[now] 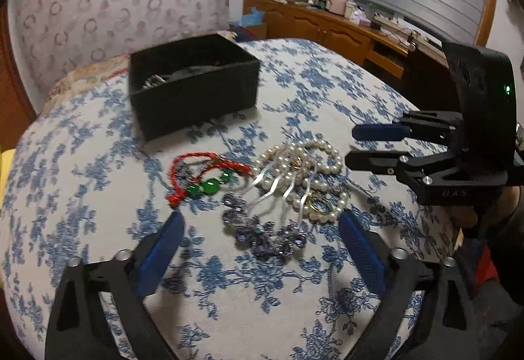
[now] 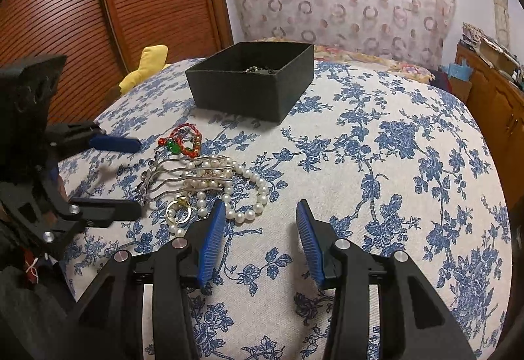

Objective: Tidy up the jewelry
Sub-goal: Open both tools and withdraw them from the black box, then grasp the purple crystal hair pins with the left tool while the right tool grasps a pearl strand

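Jewelry sorting on a bed (image 2: 376, 163) with a blue floral cover. One black box (image 1: 193, 81) stands toward the far edge and already holds some dark pieces, which suggests it is the collecting place. Four loose items lie heaped nearer the front edge, apparently awaiting transfer: one red cord bracelet (image 1: 203, 176) with green beads, one pearl strand (image 1: 304, 170), one silver hair comb (image 1: 281, 186) lying across the pearls, and one gold ring (image 1: 319, 204). The left hand-held gripper (image 1: 260, 229) is released, fingers spread either side of the comb's purple head. The right hand-held gripper (image 2: 260, 216) is also released, empty, just beside the pearls.
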Available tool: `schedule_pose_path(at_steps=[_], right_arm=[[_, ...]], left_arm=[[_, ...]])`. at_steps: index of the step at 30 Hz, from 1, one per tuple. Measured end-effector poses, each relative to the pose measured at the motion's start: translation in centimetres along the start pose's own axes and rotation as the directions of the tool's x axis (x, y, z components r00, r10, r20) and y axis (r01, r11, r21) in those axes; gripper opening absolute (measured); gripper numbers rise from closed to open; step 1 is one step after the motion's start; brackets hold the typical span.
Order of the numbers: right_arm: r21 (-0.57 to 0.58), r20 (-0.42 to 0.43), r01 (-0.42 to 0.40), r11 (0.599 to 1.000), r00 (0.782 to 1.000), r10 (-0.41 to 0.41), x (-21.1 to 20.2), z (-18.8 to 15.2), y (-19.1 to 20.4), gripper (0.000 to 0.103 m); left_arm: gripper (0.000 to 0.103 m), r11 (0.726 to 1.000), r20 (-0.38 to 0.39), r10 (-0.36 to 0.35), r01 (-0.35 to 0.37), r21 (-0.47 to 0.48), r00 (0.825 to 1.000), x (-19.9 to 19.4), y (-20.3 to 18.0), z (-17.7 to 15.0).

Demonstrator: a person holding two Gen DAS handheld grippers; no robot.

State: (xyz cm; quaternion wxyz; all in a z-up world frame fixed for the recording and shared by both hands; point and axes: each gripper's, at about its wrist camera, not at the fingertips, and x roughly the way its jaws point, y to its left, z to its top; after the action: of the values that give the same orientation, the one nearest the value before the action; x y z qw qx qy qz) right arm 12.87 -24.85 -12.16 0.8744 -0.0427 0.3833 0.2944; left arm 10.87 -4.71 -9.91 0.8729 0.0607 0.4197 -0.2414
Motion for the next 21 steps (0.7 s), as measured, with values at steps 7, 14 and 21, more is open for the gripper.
schedule_pose_path(at_steps=[7,14,21], right_arm=[[0.010,0.015,-0.003,1.000,1.000,0.003,-0.2,-0.1,-0.1,0.047],[0.010,0.013,-0.006,1.000,1.000,0.006,-0.2,-0.1,-0.1,0.047],[0.005,0.009,-0.005,1.000,1.000,0.005,-0.2,-0.2,0.0,0.047]], left_arm=[[0.075,1.000,-0.021,-0.018,0.018,0.005,1.000,1.2,-0.2,0.5],[0.054,1.000,-0.012,-0.003,0.003,0.014,1.000,1.5,-0.2,0.5],[0.053,1.000,0.017,0.011,-0.011,0.004,1.000,0.5,-0.2,-0.2]])
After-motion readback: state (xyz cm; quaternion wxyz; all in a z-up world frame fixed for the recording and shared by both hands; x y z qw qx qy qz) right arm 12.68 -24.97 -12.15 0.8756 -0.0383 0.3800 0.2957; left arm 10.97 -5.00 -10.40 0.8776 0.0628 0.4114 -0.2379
